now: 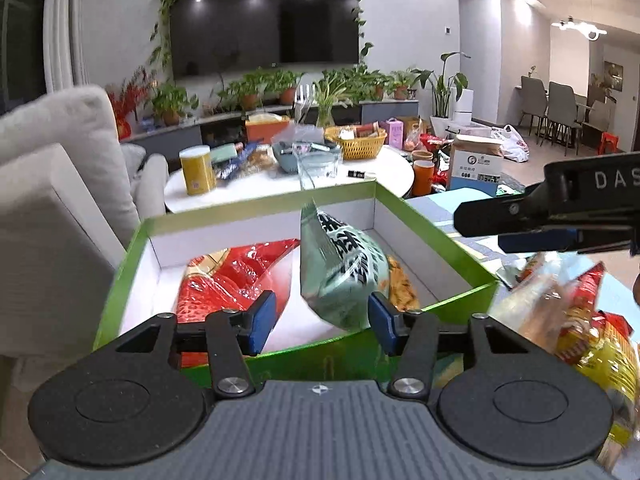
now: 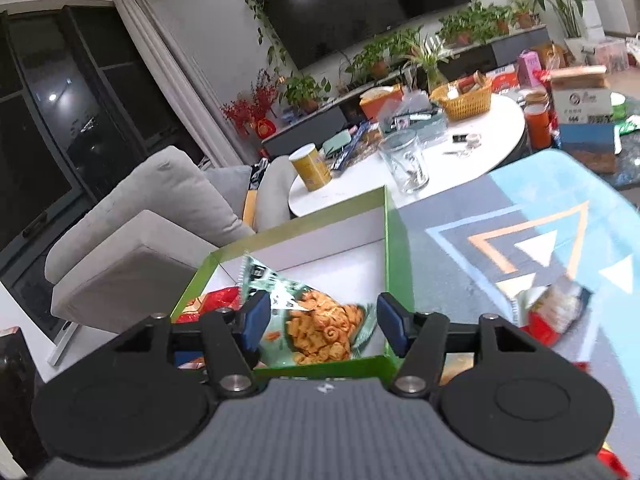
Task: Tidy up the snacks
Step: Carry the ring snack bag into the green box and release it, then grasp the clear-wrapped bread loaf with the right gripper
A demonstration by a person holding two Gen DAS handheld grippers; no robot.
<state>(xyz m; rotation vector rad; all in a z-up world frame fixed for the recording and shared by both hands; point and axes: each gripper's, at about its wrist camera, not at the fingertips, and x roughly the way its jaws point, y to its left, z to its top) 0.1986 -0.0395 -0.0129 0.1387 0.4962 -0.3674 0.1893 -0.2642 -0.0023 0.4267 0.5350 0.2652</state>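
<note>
Jaws of both grippers wide, holding nothing — green box (image 1: 132,264) already holds red packet (image 1: 236,280) and green snack bag (image 1: 344,276); more packets (image 1: 576,312) wait on table, right of box.

Two snack bags (image 1: 344,268) in box (image 1: 132,256); table (image 1: 384,168) behind.

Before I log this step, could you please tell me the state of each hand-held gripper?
Left hand-held gripper: open, holding nothing.
Right hand-held gripper: open, holding nothing.
</note>
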